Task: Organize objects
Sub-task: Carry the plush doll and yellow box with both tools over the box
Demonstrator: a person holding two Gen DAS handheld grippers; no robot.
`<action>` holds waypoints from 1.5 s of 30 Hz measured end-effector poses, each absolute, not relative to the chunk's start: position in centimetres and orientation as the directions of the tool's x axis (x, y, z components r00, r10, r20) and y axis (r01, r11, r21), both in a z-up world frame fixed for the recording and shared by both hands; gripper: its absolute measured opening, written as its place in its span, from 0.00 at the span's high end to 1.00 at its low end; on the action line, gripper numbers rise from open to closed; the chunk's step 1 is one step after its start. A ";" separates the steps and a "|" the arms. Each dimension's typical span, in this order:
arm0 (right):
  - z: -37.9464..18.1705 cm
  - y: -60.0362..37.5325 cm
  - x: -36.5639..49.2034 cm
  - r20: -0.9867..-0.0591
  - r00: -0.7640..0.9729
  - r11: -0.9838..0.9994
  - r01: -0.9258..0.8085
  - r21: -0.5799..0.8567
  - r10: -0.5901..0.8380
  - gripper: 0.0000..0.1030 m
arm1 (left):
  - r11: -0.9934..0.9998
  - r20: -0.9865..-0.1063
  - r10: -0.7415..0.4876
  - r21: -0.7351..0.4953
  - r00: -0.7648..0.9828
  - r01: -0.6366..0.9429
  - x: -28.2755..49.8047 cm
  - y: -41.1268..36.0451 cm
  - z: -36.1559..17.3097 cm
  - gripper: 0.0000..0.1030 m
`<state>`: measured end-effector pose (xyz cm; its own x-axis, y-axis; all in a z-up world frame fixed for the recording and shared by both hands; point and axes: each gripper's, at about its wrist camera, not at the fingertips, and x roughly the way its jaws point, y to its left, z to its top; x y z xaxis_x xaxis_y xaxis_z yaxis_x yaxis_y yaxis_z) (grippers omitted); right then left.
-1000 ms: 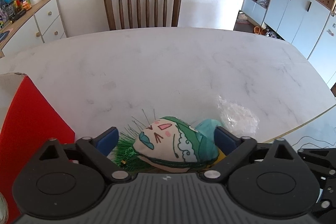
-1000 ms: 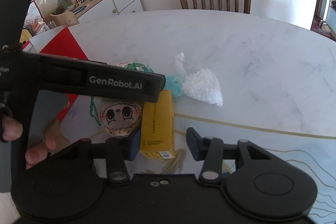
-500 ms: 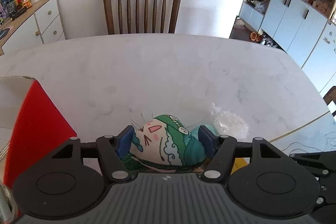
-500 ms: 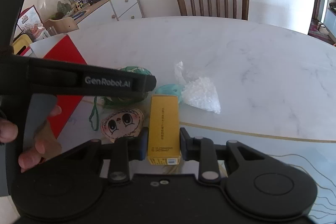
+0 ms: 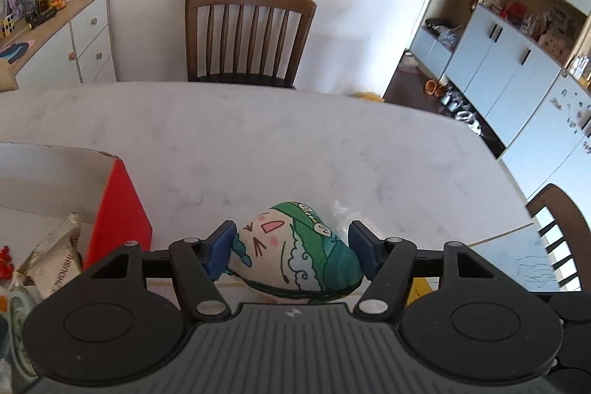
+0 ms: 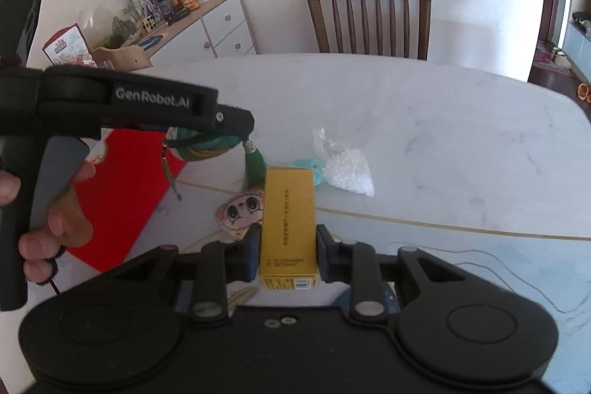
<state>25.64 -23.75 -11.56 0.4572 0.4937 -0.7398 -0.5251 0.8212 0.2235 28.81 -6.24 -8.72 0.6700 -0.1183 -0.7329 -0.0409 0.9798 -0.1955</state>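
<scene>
left jaws (image 5: 291,248) clamp soft printed fabric pouch (image 5: 295,261) | right jaws (image 6: 287,252) clamp rigid yellow box (image 6: 288,224)

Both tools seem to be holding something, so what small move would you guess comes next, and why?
Probably the left tool carries its pouch sideways to the red box: the pouch looks lifted off the table, and the box is open beside it with items already inside.
</scene>
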 end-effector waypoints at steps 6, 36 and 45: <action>-9.0 -24.3 23.6 -0.727 0.488 0.829 -0.522 0.200 0.482 0.73 | 0.977 -0.705 -0.151 -0.213 0.692 -0.003 26.4 -5.8 -6.1 0.35; -1.0 -12.2 15.5 -0.672 0.542 0.798 -0.590 0.122 0.504 0.73 | 0.994 -0.640 -0.092 -0.111 0.763 0.026 16.5 8.8 2.3 0.35; -1.3 -7.0 16.3 -0.683 0.535 0.789 -0.606 0.100 0.497 0.73 | 0.998 -0.643 -0.007 -0.058 0.766 -0.039 16.4 14.6 2.0 0.35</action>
<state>16.30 -7.03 -1.34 0.5354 0.4973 -0.6826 -0.6061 0.7892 0.0995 16.42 14.64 2.00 0.7660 -0.0072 -0.6428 -0.0391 0.9976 -0.0578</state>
